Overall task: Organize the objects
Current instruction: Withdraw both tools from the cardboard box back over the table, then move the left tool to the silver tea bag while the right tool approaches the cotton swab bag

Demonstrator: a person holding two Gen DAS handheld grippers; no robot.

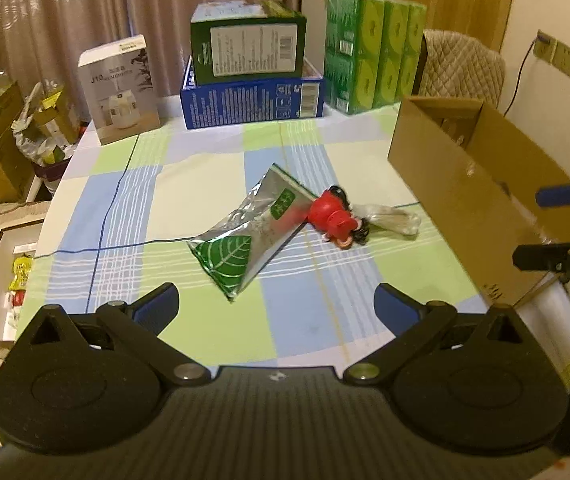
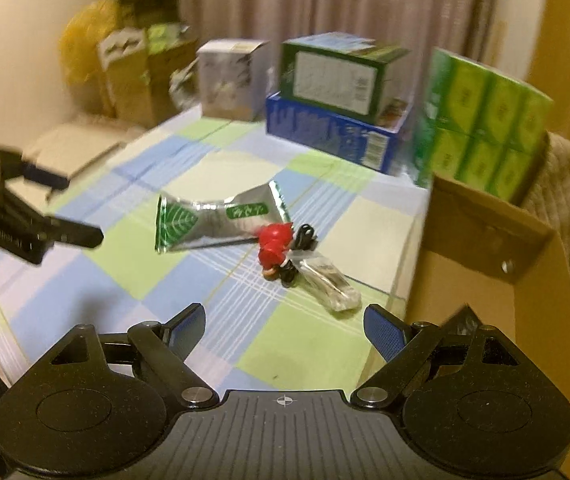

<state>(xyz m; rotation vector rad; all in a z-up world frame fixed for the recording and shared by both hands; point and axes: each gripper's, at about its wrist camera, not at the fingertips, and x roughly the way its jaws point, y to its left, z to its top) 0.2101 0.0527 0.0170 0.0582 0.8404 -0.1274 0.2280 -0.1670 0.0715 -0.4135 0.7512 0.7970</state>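
Note:
A silver foil pouch with a green leaf print (image 1: 247,236) (image 2: 213,220) lies mid-table on the checked cloth. A red toy figure with black hair (image 1: 335,220) (image 2: 275,246) lies at its right end, touching a clear plastic packet (image 1: 391,218) (image 2: 331,284). My left gripper (image 1: 277,308) is open and empty, hovering in front of the pouch; it also shows at the left of the right wrist view (image 2: 65,208). My right gripper (image 2: 285,328) is open and empty, near the packet; it also shows at the right of the left wrist view (image 1: 541,228).
An open cardboard box (image 1: 481,184) (image 2: 497,248) stands at the table's right edge. Along the back are a white box (image 1: 119,90), a green box (image 1: 249,44) on a blue box (image 1: 251,100), and a stack of green cartons (image 1: 373,52). More boxes sit on the floor at the left (image 1: 1,292).

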